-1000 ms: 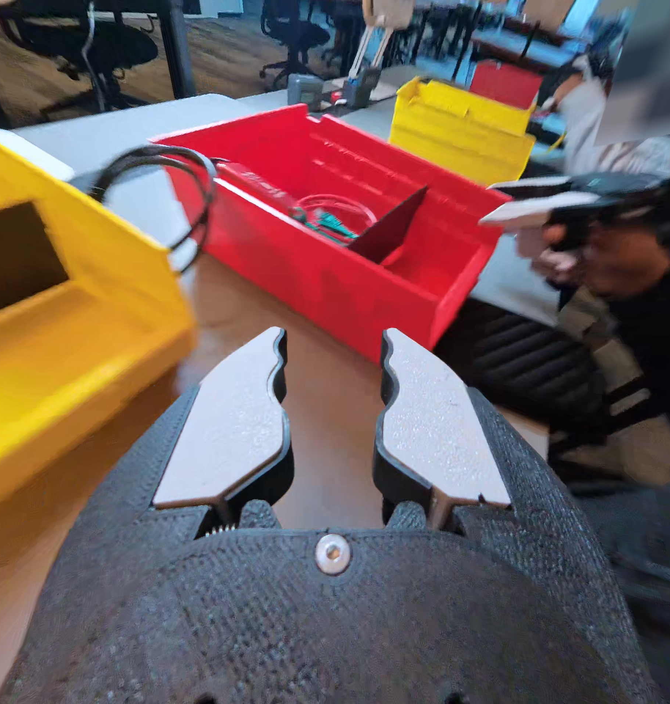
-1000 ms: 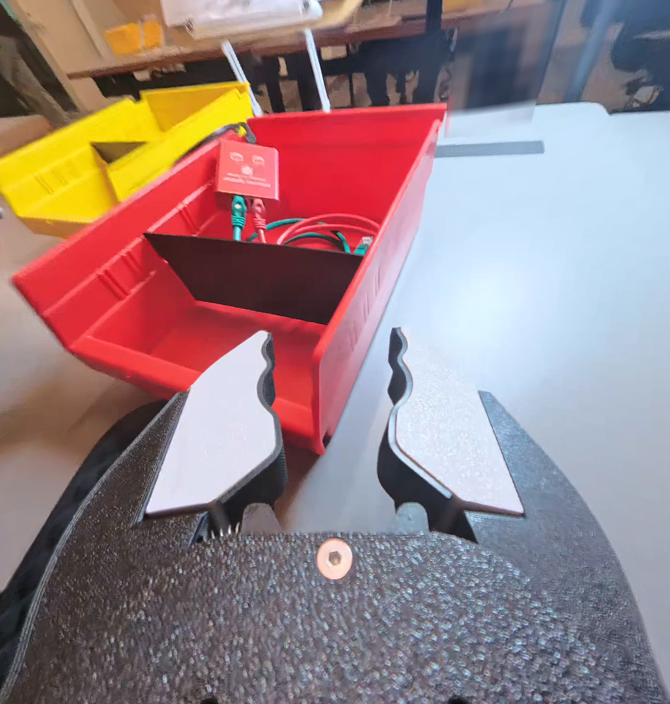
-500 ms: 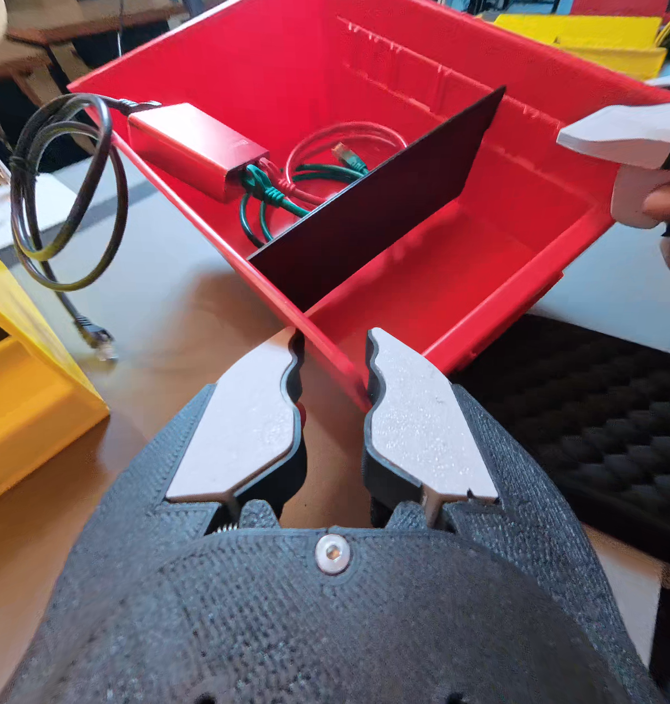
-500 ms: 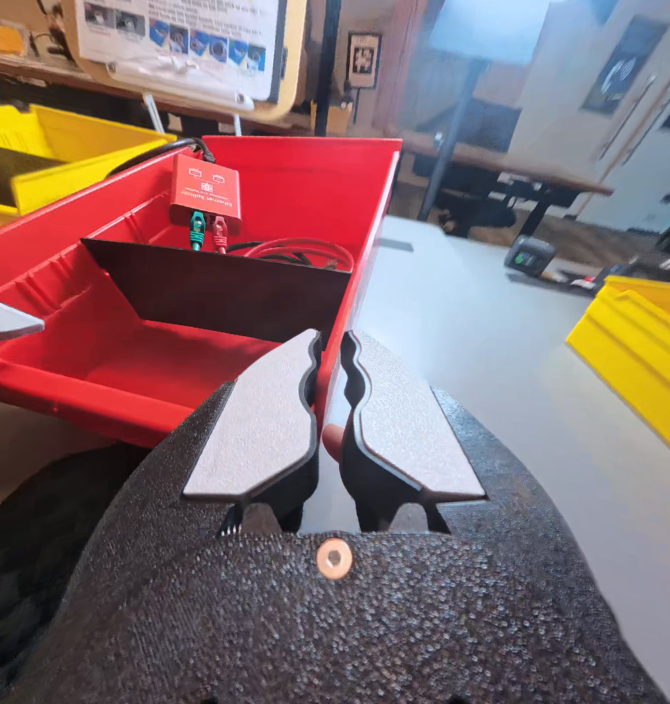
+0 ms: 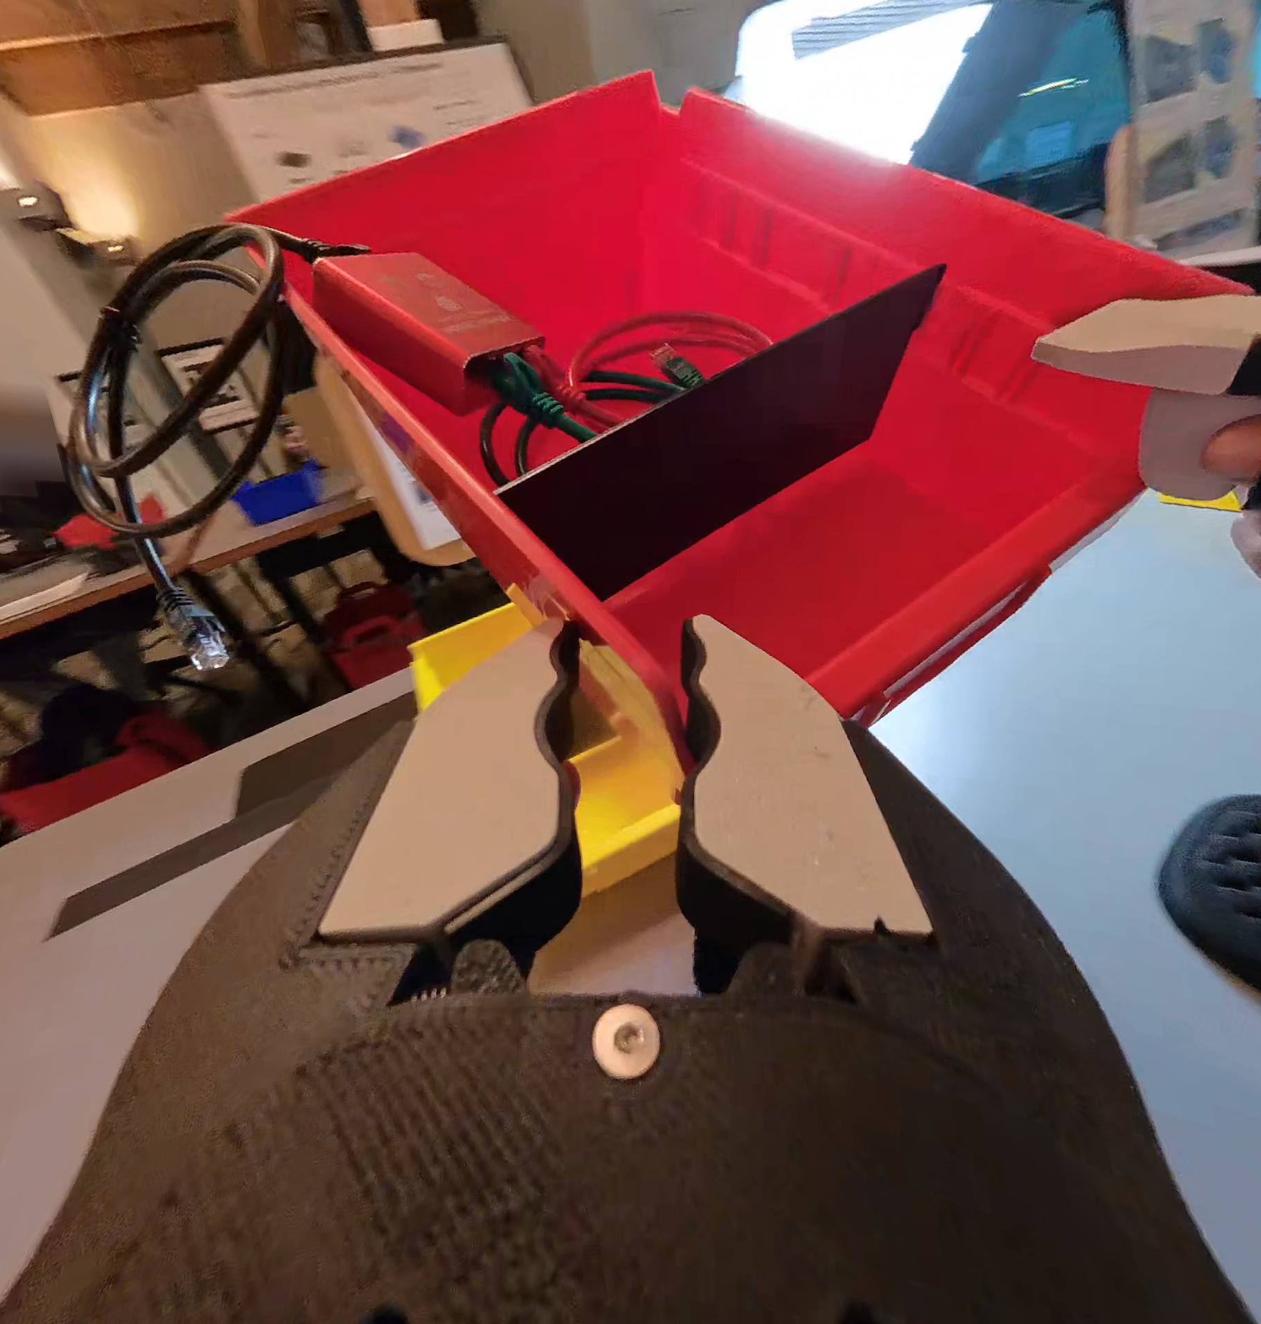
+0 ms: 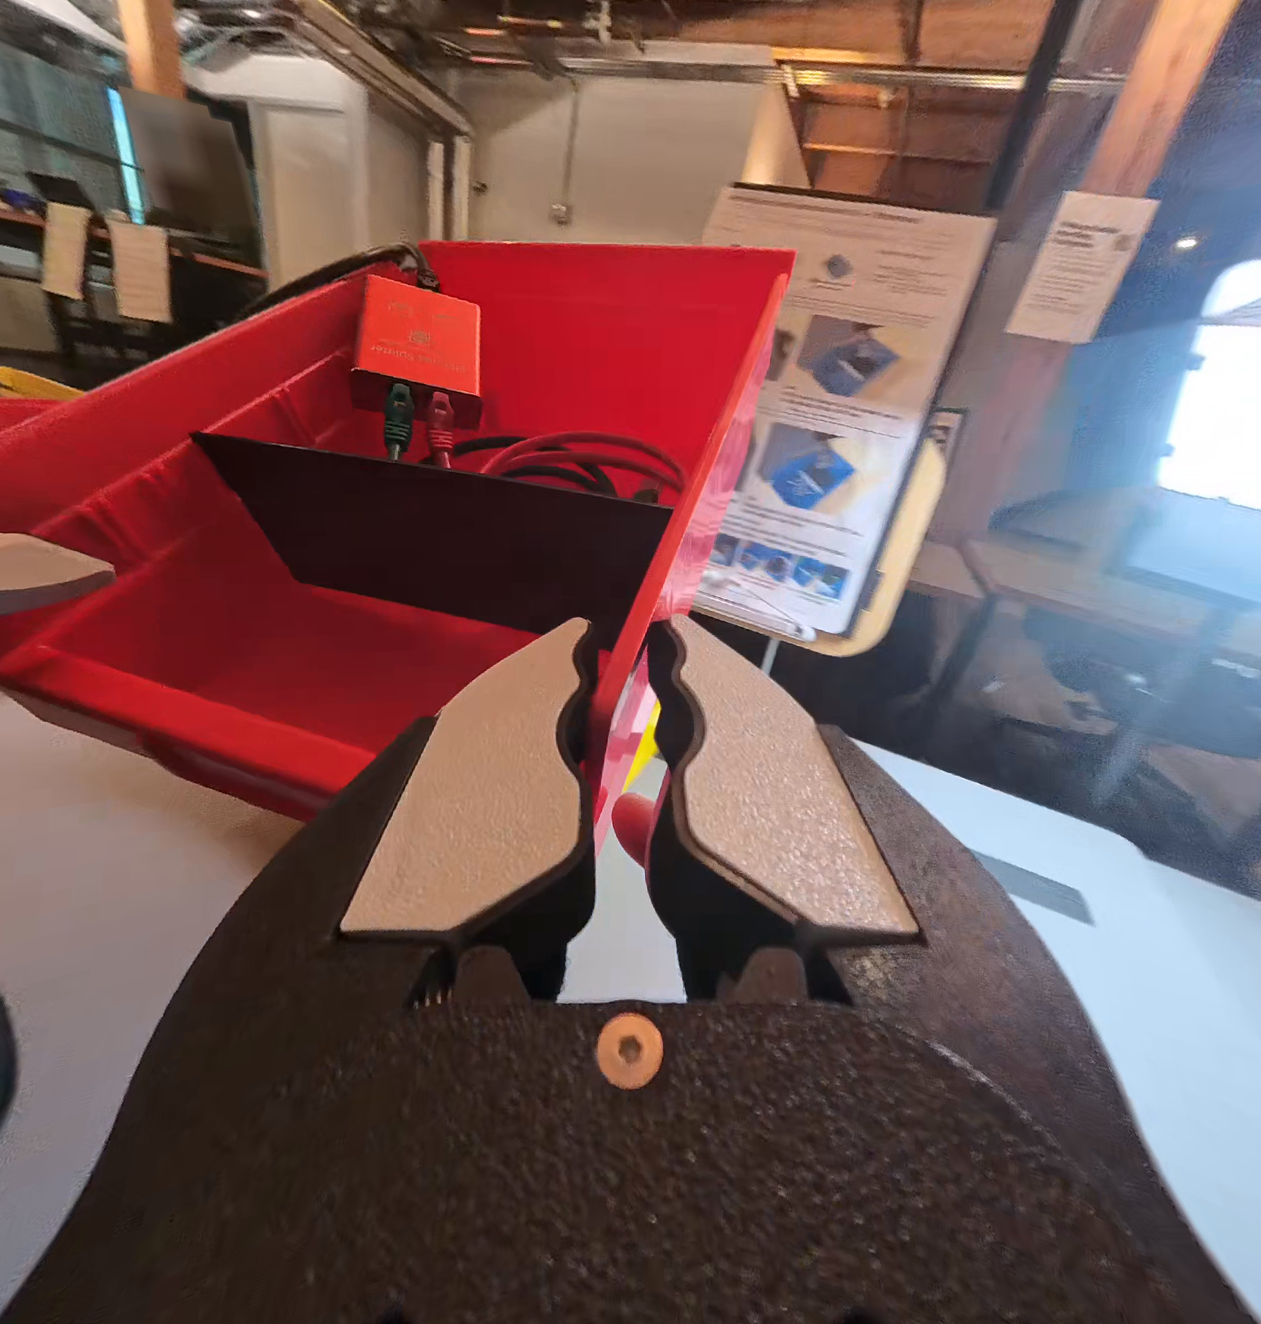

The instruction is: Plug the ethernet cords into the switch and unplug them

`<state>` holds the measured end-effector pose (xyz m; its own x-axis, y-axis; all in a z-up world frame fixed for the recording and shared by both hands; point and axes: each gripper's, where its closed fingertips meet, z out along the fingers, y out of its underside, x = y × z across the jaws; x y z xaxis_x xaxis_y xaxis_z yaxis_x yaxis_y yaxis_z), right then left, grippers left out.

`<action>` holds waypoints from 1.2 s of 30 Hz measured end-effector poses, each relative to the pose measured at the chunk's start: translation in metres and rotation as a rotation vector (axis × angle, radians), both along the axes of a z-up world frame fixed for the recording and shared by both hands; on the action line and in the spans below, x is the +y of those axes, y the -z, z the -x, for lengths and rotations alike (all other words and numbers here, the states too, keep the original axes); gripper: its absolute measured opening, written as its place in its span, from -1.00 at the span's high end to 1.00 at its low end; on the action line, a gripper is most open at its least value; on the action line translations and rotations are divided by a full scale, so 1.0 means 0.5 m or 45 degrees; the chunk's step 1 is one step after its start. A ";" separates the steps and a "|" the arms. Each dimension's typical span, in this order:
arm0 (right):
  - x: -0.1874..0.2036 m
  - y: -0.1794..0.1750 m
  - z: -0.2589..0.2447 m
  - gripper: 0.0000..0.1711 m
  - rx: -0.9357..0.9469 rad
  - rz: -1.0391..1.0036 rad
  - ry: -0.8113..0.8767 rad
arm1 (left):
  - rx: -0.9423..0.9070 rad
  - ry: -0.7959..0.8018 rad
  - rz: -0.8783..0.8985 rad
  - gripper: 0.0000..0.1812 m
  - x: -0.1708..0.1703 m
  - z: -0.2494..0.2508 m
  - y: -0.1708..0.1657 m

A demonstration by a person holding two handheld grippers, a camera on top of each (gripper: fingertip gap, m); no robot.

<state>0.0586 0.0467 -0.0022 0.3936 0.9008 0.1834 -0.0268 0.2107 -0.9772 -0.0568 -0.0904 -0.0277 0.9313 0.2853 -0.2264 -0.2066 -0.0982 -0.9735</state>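
Note:
A red bin (image 5: pixel 936 573) is held off the white table (image 5: pixel 1115 680), tilted. Its far compartment, behind a black divider (image 5: pixel 721 444), holds a red switch (image 5: pixel 427 322) with a green cord (image 5: pixel 534 401) and a red cord (image 5: pixel 656 333) plugged into it. A coiled black cable (image 5: pixel 176 380) hangs outside the bin from the switch. My left gripper (image 5: pixel 627 637) is shut on the bin's left wall. My right gripper (image 6: pixel 624 637) is shut on the bin's right wall (image 6: pixel 713 458). The right wrist view shows the switch (image 6: pixel 420 337), green plug (image 6: pixel 398 419) and red plug (image 6: pixel 439 423).
A yellow bin (image 5: pixel 613 809) lies on the table under the lifted bin. A black foam pad (image 5: pixel 1230 881) lies at the right. A poster board (image 6: pixel 828 430) stands behind the bin. Benches and shelves fill the background. Left tips to right tips: about 20 cm.
Both grippers moved onto the red bin's side walls and shut on them. The bin has risen off the table and tilted, and the black cable now dangles in the air.

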 end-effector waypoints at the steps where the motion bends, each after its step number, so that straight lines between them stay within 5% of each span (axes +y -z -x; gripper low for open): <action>1: -0.018 -0.002 0.036 0.86 -0.002 0.013 -0.039 | -0.008 -0.044 -0.003 0.71 -0.025 0.029 -0.005; 9: -0.137 0.054 0.255 0.84 -0.018 0.162 -0.268 | -0.054 -0.373 -0.014 0.77 -0.179 0.202 0.009; 20: -0.295 0.245 0.459 0.74 -0.145 0.326 -0.515 | -0.196 -0.588 0.091 0.84 -0.335 0.391 0.158; 32: -0.270 0.433 0.500 0.70 -0.375 0.386 -0.427 | -0.435 -0.547 0.242 0.86 -0.290 0.467 0.385; 36: -0.223 0.436 0.486 0.67 -0.382 0.329 -0.298 | -0.410 -0.448 0.243 0.81 -0.241 0.444 0.397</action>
<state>-0.1843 -0.0648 -0.2204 0.1383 0.9903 0.0156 0.2475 -0.0193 -0.9687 -0.2786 -0.2109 -0.2265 0.8176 0.5754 -0.0227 0.1780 -0.2900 -0.9403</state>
